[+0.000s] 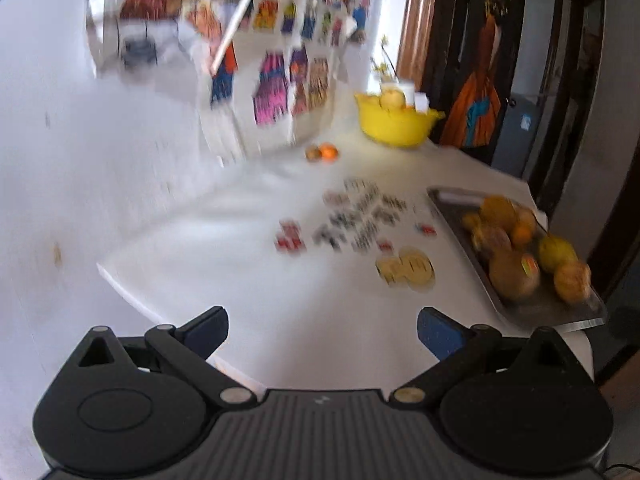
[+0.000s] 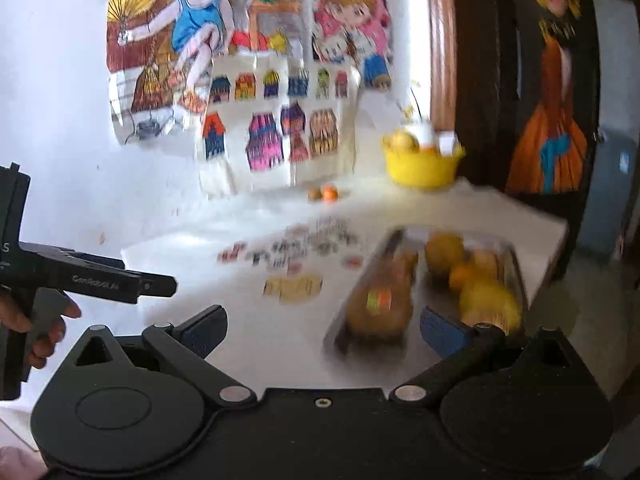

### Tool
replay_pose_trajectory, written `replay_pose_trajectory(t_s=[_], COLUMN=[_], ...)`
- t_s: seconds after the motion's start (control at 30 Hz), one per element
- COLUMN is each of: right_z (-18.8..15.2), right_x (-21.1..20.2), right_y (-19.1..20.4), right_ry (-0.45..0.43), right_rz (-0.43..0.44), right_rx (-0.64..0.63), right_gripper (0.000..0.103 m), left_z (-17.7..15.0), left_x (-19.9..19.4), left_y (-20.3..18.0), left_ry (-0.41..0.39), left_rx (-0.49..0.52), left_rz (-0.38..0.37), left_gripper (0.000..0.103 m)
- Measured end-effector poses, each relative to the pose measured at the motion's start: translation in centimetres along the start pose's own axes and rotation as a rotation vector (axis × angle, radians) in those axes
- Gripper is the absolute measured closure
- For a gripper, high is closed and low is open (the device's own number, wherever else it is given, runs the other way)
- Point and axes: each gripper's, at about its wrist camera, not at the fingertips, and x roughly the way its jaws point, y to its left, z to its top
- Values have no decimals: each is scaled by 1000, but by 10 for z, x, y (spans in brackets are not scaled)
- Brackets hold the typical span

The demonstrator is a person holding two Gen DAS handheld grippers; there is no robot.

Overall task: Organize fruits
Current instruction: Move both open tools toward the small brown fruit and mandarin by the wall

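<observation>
A metal tray (image 1: 460, 220) on the white table holds several fruits: a brown one with a sticker (image 1: 514, 274), oranges and a yellow one (image 1: 556, 252). The tray also shows in the right wrist view (image 2: 384, 256), with the stickered brown fruit (image 2: 380, 304) nearest. A yellow bowl (image 1: 394, 126) with fruit stands at the back; it also shows in the right wrist view (image 2: 420, 168). Two small fruits (image 1: 323, 153) lie by the wall. My left gripper (image 1: 322, 332) is open and empty above the table. My right gripper (image 2: 324, 330) is open and empty near the tray's front end.
Printed stickers and a yellow patch (image 1: 406, 270) mark the white tablecloth. Colourful drawings (image 2: 280, 120) hang on the back wall. The table's right edge drops off beside a dark door (image 1: 480, 80). The left gripper body (image 2: 88, 276) shows in the right wrist view.
</observation>
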Motion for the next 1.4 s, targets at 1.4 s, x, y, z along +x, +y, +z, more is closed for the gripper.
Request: replay_pose_trajectory(t_s=[1.4], right_z=[168], right_x=[382], right_y=[-16], right_ry=[321], right_rz=[386], right_rx=[-1071], right_gripper=[3], left_z=[124], left_x=[257], left_y=[-21], left_ry=[-86], left_rx=[918], left_rz=[-13], left_gripper=[3])
